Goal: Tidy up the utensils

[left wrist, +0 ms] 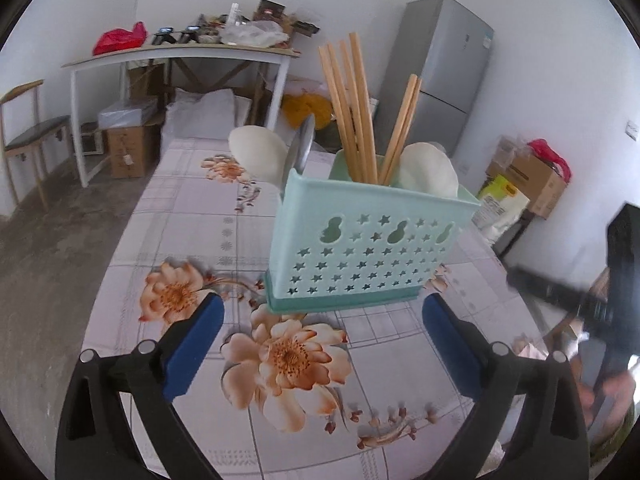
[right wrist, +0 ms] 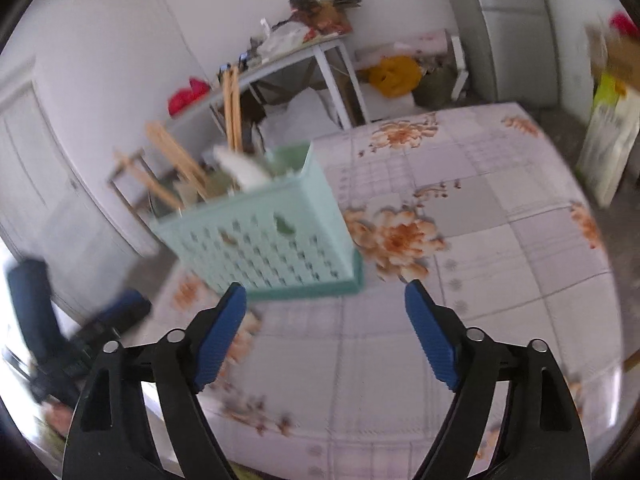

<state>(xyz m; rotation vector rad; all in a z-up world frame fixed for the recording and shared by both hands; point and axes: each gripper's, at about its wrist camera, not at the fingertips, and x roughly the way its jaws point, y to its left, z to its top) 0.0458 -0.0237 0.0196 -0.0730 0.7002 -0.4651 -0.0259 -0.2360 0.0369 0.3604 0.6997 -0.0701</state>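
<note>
Legible text: none in either view.

- Fridge (left wrist: pixel 436 76): a pale label on the upper door, print too small to read.
- Cardboard box (left wrist: pixel 127 152) under the side table: dark marks on its face, not decipherable.
- Yellow-and-white bag (left wrist: pixel 502 202) by the right wall: printed panel, characters blurred.
- Right wrist view: motion-blurred throughout; no lettering can be made out on anything.

white desk (left wrist: pixel 180 53), grey fridge (left wrist: pixel 436 68), chair (left wrist: pixel 28 136), cardboard box (left wrist: pixel 126 148).
</note>
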